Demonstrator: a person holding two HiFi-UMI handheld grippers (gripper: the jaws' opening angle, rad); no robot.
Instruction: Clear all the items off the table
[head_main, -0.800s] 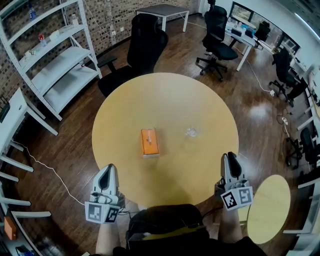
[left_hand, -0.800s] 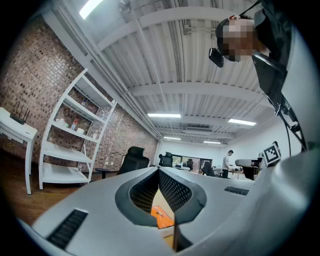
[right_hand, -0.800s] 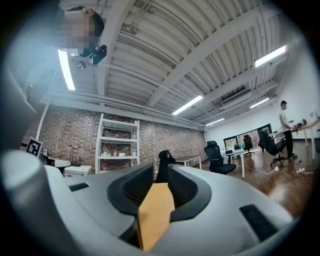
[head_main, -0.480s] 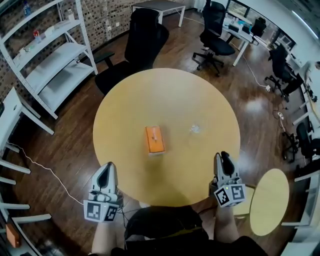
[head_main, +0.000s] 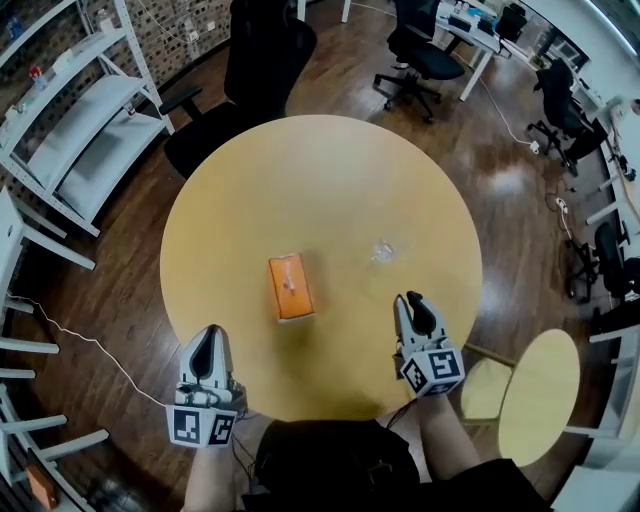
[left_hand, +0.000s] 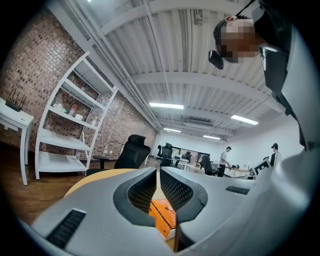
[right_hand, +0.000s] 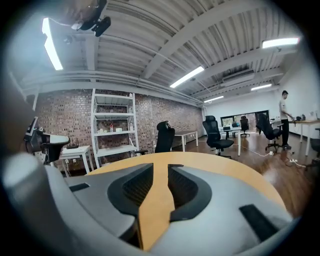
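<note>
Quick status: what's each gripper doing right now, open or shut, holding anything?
Left gripper: shut, holding nothing.
Right gripper: open, nothing between its jaws.

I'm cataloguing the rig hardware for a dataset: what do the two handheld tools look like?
The left tool and right tool are light grey and tapered, with black ribbed pads. Each carries a white cube printed with black square markers.
</note>
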